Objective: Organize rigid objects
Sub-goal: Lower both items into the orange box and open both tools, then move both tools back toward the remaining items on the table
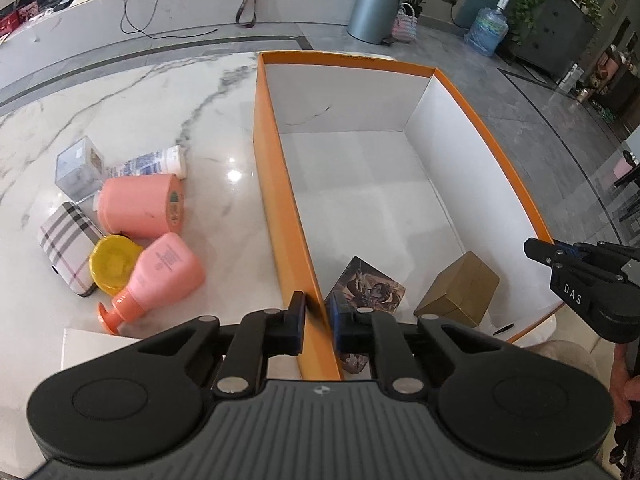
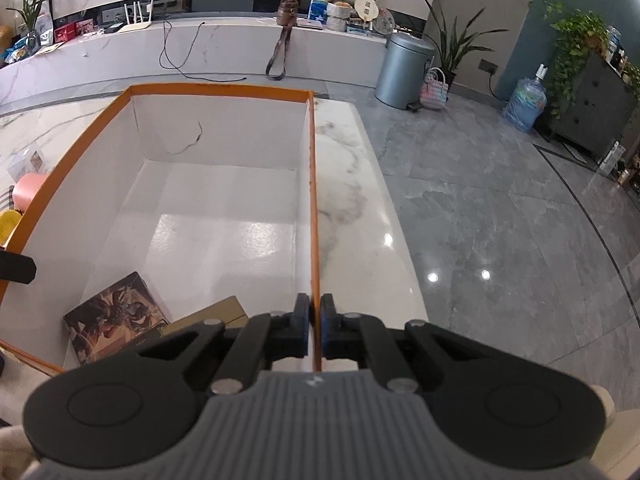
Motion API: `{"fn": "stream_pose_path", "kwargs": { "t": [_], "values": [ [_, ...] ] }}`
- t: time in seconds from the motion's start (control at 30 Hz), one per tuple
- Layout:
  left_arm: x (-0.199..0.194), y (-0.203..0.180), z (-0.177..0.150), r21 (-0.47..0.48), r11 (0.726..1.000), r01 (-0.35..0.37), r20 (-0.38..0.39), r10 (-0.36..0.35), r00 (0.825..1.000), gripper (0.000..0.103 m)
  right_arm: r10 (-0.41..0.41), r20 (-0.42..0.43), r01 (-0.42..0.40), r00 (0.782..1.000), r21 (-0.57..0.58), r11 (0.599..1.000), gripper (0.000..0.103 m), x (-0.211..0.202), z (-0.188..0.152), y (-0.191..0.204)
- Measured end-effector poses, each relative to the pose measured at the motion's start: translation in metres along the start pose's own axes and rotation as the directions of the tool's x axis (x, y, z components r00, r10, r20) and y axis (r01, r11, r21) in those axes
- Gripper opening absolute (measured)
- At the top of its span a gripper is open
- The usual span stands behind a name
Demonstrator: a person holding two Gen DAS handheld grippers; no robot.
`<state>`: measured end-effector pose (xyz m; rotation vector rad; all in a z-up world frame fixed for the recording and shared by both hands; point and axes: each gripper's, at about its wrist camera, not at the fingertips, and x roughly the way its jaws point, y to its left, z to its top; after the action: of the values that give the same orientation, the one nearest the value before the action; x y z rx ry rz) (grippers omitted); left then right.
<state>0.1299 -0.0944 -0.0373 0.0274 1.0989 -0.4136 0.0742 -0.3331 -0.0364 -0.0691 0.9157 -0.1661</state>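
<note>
One orange box [image 1: 276, 184] with a white inside is sitting on the marble table [image 1: 168, 92]. Two things are lying in its near end: one picture box [image 1: 366, 284] on the left and one gold box [image 1: 460, 288] on the right, near each other. Six things are lying in a cluster on the table to the left of the box: two pink bottles [image 1: 140, 206], one yellow lid [image 1: 112, 260], one plaid case [image 1: 66, 246], one clear cube [image 1: 78, 168] and one white tube [image 1: 154, 162].

The left gripper [image 1: 317, 318] is being tilted steeply downward, its fingers [image 1: 294, 320] pinching the box's left wall near the near corner. The right gripper [image 2: 315, 326] is being tilted likewise, its fingers [image 2: 301, 326] pinching the right wall [image 2: 314, 216]. No earlier motion is being told here.
</note>
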Motion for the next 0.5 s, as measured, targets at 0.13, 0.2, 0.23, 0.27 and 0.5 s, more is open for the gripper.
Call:
{"fn": "stream_pose_path", "kwargs": {
  "t": [0.13,0.2,0.23,0.27,0.5],
  "values": [
    [-0.001,0.012,0.006,-0.020,1.000,-0.005,0.006,0.005,1.000,0.014,-0.015,-0.003,0.015,1.000,-0.021,1.000,0.005,0.003,0.005,0.010],
    [-0.007,0.017,0.006,-0.028,1.000,0.015,0.017,-0.014,1.000,0.019,-0.046,0.022,0.047,0.999,-0.021,0.999,0.007,-0.003,0.005,0.011],
    [-0.012,0.019,0.007,-0.032,0.999,0.020,0.027,-0.019,0.999,0.021,-0.057,0.041,0.058,0.998,-0.016,0.998,0.010,-0.008,0.005,0.014],
    [-0.018,0.022,0.007,-0.034,0.999,0.021,0.040,-0.019,0.999,0.023,-0.062,0.056,0.063,0.996,-0.012,0.998,0.014,-0.013,0.007,0.017],
    [-0.059,0.059,-0.009,-0.114,0.993,0.006,0.082,0.003,0.997,0.025,0.109,0.168,-0.106,0.980,-0.030,0.994,0.021,-0.060,0.015,0.066]
  ]
}}
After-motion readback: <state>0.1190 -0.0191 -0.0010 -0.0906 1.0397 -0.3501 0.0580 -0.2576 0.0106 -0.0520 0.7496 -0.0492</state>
